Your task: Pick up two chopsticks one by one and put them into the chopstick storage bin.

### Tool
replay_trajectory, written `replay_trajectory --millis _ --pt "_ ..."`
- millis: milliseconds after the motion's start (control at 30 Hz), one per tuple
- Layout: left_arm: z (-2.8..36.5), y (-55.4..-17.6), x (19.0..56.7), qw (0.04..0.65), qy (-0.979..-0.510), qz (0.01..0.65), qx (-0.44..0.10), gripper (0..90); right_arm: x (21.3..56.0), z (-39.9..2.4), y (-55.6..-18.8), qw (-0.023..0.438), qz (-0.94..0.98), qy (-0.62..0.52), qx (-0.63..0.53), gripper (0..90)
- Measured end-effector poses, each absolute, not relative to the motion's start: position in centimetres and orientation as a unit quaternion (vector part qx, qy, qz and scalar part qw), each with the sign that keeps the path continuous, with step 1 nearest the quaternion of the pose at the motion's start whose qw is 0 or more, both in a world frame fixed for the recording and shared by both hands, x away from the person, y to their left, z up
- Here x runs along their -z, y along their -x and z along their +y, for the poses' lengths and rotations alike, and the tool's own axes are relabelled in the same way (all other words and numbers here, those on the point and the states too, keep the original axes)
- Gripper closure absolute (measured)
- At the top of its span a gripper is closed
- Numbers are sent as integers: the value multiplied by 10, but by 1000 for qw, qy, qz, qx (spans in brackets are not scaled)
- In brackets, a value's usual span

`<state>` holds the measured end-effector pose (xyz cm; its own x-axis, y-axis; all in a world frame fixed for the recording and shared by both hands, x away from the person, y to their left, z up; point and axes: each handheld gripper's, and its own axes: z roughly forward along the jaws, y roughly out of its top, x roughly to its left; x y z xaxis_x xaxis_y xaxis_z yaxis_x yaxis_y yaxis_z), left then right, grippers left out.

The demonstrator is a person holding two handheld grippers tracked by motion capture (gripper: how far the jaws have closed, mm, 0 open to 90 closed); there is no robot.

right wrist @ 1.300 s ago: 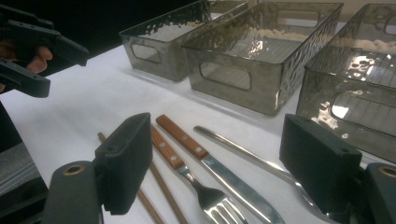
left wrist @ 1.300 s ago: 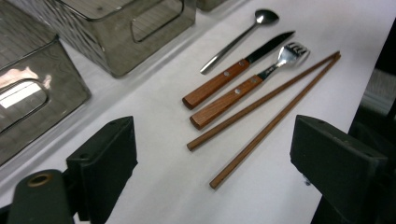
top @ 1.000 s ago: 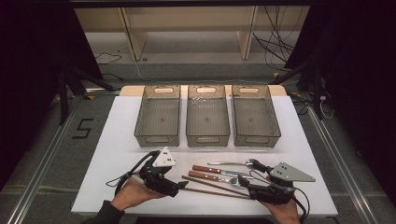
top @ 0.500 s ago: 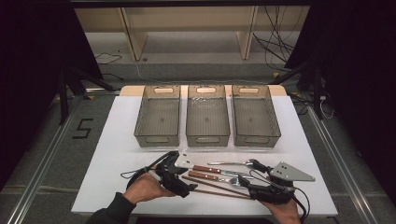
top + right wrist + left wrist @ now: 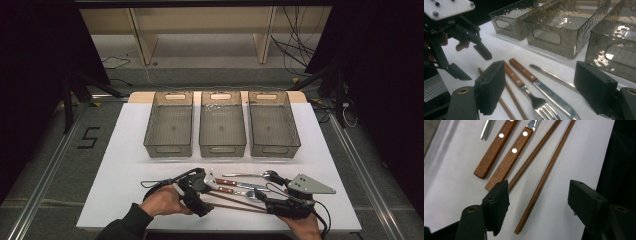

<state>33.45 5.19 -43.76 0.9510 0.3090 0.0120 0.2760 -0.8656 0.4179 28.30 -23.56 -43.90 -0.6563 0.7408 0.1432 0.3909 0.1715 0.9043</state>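
Left tool (image 5: pixel 537 202) jaws apart, lately narrowing, astride one chopstick (image 5: pixel 541 180) on table (image 5: pixel 454 185).

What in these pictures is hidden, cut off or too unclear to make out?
- Chopsticks: left gripper view, far ends cut off by the top edge.
- Fork: right gripper view, tines cut off by the bottom edge.
- Knife: right gripper view, blade tip runs off the bottom edge.
- Spoon: high view, too small to tell whether the right gripper touches it.

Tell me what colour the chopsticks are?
Brown wood; the chopsticks show best in the left gripper view.
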Motion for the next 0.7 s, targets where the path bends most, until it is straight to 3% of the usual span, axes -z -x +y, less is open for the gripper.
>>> replay_trajectory --millis 167,700 --pt "47 -336 447 186 -973 130 -32 435 440 -236 -284 168 746 -380 -520 261" --pt "32 -345 456 145 -984 99 -8 612 440 -235 -284 165 750 -378 -517 261"
